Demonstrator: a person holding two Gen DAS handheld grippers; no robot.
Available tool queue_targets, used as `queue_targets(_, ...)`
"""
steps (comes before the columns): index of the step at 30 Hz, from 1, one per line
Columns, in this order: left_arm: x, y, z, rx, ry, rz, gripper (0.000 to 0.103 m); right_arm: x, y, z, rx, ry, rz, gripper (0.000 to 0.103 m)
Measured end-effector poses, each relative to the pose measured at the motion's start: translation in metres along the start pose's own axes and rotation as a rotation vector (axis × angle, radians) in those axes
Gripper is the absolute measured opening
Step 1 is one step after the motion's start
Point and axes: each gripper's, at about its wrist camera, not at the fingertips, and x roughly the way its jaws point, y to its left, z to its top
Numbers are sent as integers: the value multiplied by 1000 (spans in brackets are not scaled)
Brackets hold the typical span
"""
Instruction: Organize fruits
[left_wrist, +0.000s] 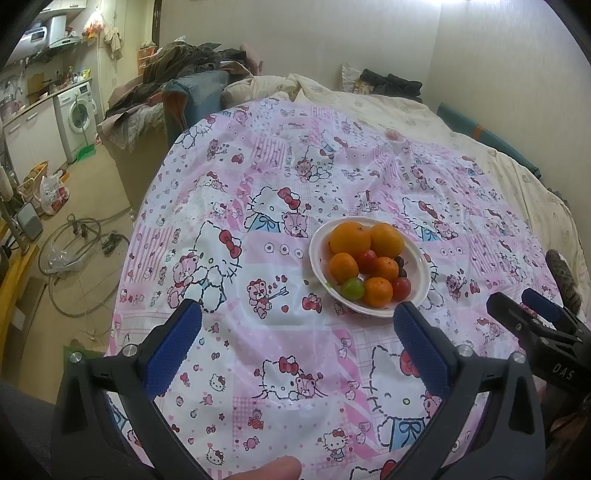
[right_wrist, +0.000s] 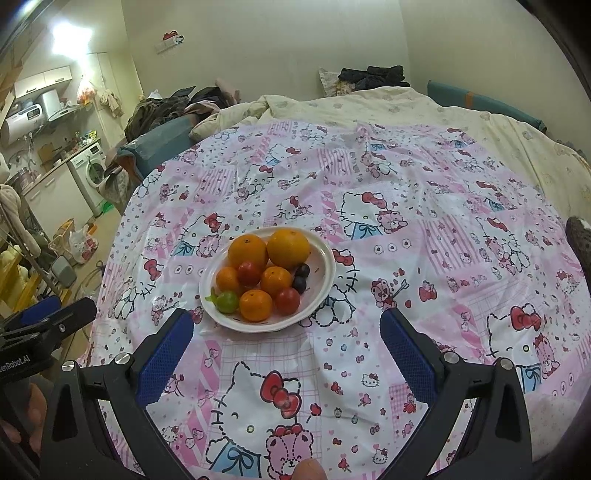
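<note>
**Fruit gathered in one bowl, both claws spread and empty**

You hold both claws back from the fruit, low over the near part of the cloth. Your left claw (left_wrist: 297, 334) has its blue pads wide apart with nothing between them. Your right claw (right_wrist: 286, 339) is spread the same way, also empty. Holding off like this keeps the whole bowl in sight of both cameras.

The white bowl (left_wrist: 421, 258) sits on the pink cartoon cloth (left_wrist: 258, 206), which covers the surface. All the fruit you can see lies inside it; none lies loose on the cloth.

How the fruit looks:
- Two large oranges (right_wrist: 247, 251) at the far side, touching each other.
- Three smaller tangerines (right_wrist: 255, 305) toward the near side and middle.
- Two red tomato-like fruits (right_wrist: 287, 300), glossy.
- One green fruit (right_wrist: 226, 301) at the near-left rim, with a bit of stem or leaf.
- Two dark grapes (right_wrist: 299, 284) by the right rim.

The heap fits either fruit already collected or fruit waiting to be sorted out.
</note>
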Motion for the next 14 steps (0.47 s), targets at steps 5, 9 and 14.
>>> queue_targets(5, 0, 0, -1, -2, 0, -1, 103, 0, 0, 0, 0, 1, -1, 103)
queue_targets(9, 0, 0, -1, -5, 2, -3, 103, 0, 1, 0, 0, 0, 2, 103)
queue_targets(14, 1, -2, -4, -4, 8, 6, 103, 1, 3, -1, -10, 3, 1, 103)
